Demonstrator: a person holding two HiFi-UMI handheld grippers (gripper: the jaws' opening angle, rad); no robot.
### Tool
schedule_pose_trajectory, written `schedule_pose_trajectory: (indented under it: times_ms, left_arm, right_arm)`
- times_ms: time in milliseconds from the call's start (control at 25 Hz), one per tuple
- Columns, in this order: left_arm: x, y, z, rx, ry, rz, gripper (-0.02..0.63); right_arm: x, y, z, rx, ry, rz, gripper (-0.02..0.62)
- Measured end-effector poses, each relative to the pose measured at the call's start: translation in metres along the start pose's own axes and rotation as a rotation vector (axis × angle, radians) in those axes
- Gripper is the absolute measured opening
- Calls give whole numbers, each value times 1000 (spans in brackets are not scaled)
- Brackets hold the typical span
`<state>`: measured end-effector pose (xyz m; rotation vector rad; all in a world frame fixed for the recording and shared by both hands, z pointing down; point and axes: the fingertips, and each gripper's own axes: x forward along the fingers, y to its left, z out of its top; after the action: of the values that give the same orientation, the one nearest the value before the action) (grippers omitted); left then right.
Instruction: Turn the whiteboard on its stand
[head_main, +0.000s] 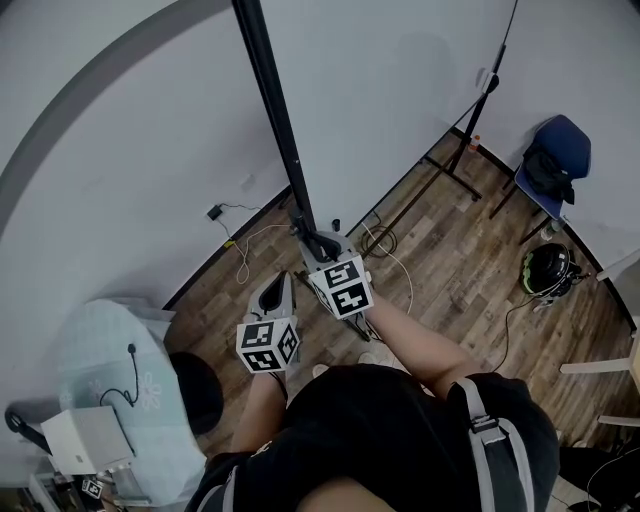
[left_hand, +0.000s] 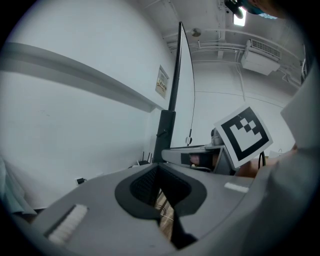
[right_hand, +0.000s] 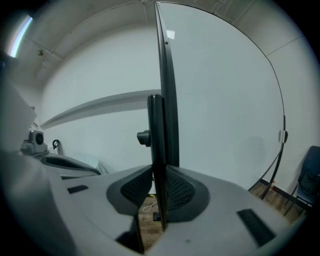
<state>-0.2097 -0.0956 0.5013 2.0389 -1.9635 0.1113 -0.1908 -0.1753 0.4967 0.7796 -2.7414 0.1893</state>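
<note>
right gripper (head_main: 318, 240) jaws on near upright edge of whiteboard (head_main: 400, 90), board running to 1 o'clock | left gripper (head_main: 280, 282) just beside, at 7 o'clock | chair (head_main: 555, 160) at 2 o'clock, past far stand leg | table (head_main: 100, 350) at 8 o'clock | cable (head_main: 240, 250) on floor (head_main: 450, 260) at 9 o'clock

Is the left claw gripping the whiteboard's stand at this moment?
No, the left claw holds nothing; only wood floor shows beneath its jaws.
</note>
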Motion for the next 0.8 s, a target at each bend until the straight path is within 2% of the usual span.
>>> schedule_pose_trajectory:
  times_ms: [360, 800]
  left_arm:
    - [-13, 3, -1, -1, -9, 24, 9]
    - [-16, 5, 0, -5, -11, 50, 9]
  right_arm:
    - [-4, 21, -2, 5, -9, 78, 91]
    - [-6, 27, -2, -17, -28, 117, 92]
